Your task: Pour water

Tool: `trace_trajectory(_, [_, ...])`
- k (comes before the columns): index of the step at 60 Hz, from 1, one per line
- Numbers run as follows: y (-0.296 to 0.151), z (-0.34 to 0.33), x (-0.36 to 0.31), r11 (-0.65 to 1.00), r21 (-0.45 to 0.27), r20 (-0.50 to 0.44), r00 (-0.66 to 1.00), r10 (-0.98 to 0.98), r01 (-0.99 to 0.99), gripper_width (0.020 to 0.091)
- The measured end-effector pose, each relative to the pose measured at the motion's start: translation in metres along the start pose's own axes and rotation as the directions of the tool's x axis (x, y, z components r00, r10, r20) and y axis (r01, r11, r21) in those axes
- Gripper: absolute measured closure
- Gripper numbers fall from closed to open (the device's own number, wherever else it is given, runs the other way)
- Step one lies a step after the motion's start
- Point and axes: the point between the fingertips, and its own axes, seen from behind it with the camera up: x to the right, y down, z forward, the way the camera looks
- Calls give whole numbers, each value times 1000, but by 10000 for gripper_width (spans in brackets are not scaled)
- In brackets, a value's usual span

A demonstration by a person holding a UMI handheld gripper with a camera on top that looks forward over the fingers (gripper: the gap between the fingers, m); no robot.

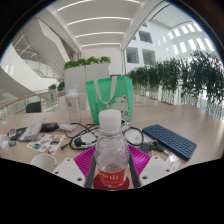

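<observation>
Nearest: the gripper (111,165), its two fingers carrying magenta pads (86,160) at left and right, clamped on a clear plastic water bottle (111,150) that stands upright between them, both pads pressed against its sides. The bottle bears a white cap (111,119), not yet removed, and a red label (111,179) low on its body; its long axis runs vertically, straight up from the fingers. Just left of the fingers, near: a white paper cup (43,160), open mouth upward, resting on the wooden table (170,118); by judgement this is the likely receiver for the water, so the coming move turns on the cup lying to the left of and slightly below the held bottle, apart from it, with the bottle needing to tip leftward over the rim once the cap is off. Right of the fingers, near: a dark keyboard (169,140) lying flat at an angle. Middle distance, left: a clutter of cables and small devices (45,130), too small to sort individually. Middle distance, centre: a teal bag (108,95) with handles, standing behind the bottle. Far: white planter boxes with green plants (88,72) at centre, a row of leafy plants (180,75) at right, and a bright atrium with white balconies (30,60) and ceiling light strips (98,18).
</observation>
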Motion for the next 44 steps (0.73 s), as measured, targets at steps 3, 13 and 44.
trace_trajectory(3, [4, -6, 1, 999, -48, 14, 1000, 22, -22, 446])
trace_trajectory(13, [0, -57, 5, 995, -76, 2, 998, 64, -63, 268])
trace_trajectory(44, [-49, -279, -99, 995, -100, -114, 993, -8, -4, 266])
